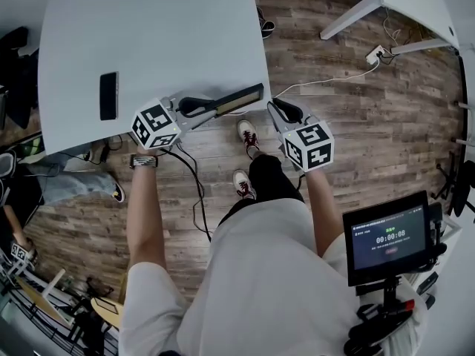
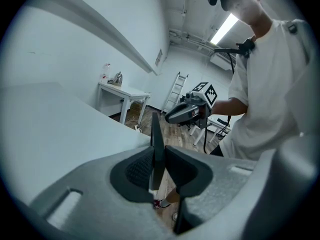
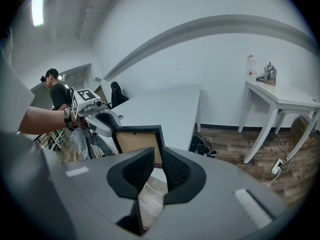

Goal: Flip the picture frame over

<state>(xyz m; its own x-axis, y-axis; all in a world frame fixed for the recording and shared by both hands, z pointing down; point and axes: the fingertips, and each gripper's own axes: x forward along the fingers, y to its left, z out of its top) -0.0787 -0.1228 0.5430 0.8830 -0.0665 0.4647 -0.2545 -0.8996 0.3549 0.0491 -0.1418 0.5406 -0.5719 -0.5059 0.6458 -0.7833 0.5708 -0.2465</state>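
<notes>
The picture frame (image 1: 239, 99), black-edged with a brown back, stands on edge at the grey table's (image 1: 148, 35) near right corner. My left gripper (image 1: 215, 107) is shut on its left end. In the left gripper view the frame (image 2: 156, 144) runs edge-on between the pads, which press on both faces. My right gripper (image 1: 273, 107) hangs just right of the frame, over the floor, not touching it. In the right gripper view its jaws (image 3: 157, 159) stand a little apart with nothing between them; beyond them the frame's brown back (image 3: 137, 140) faces the camera.
A black phone (image 1: 108, 95) lies on the table's left part. A screen on a stand (image 1: 386, 239) is at my right. A white table (image 3: 280, 96) stands across the wooden floor, with a power strip and cable (image 1: 377, 53) near it. A ladder (image 2: 172, 91) leans at the far wall.
</notes>
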